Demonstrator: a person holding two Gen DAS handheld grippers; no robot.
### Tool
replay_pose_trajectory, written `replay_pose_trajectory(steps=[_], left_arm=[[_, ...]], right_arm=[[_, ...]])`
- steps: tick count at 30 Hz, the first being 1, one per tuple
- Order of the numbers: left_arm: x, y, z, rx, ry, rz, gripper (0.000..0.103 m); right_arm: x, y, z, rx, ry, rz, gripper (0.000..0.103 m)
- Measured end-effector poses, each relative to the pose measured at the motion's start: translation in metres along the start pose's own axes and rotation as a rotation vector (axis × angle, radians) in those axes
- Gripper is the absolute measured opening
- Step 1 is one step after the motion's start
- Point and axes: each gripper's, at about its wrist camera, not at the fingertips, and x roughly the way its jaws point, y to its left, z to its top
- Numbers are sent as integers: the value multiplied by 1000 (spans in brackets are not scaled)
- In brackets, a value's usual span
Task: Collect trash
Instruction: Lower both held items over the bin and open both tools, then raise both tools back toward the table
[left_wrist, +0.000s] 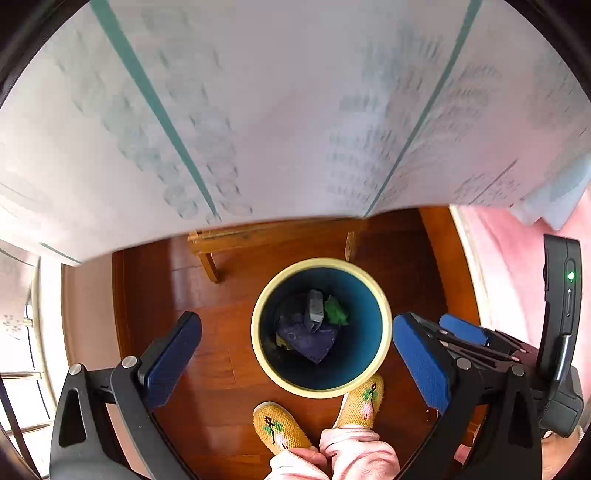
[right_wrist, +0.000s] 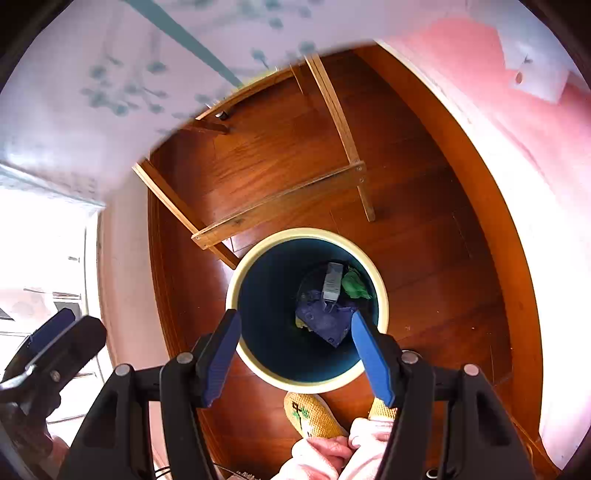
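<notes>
On the wooden floor (left_wrist: 207, 369), just in front of a person's two knitted slippers (left_wrist: 280, 428), a round bin (left_wrist: 384, 314) with a cream rim and a blue inside is being viewed from almost straight above. Trash is lying at its bottom: a purple wrapper (left_wrist: 310, 339), a grey carton (left_wrist: 316, 306) partly on top of it, and a green scrap (left_wrist: 336, 310) just beside the carton. The left hand-held gripper (left_wrist: 295, 347) is being held over the bin with its jaws spread wide and nothing between the pads. The right hand-held gripper (right_wrist: 295, 350) is being held beside it, also over the bin, its blue pads (right_wrist: 369, 354) parted and gripping nothing. A patterned cloth (left_wrist: 277, 110) with teal stripes is hanging over a table whose wooden frame (right_wrist: 273, 206) is standing just behind the bin. A pink cover (right_wrist: 498, 92) is being seen at the right edge.
</notes>
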Motion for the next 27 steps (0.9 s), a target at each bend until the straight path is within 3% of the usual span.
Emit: replay_pose_trajectory(steps=[4,10,16,24,27], left_arm=[[-48,0,12,-7,-51,-12,102],[-126,-6,27,26,-138,-13,102],[-202,-16,42,82,-193,-34,102],[-290,-40,60,176,-319,-49,102],[-315,-42,66,165,-350,-64,102]], right_arm=[[-40,11,-2,1,-29,15,63],[-117,35,-12,-49,-145,35,63],[-188,56,-14,-71,-168,67,63],[-285,84,-15,-91,-322,40,63],[-315,94,-14,-109,-394,25,63]])
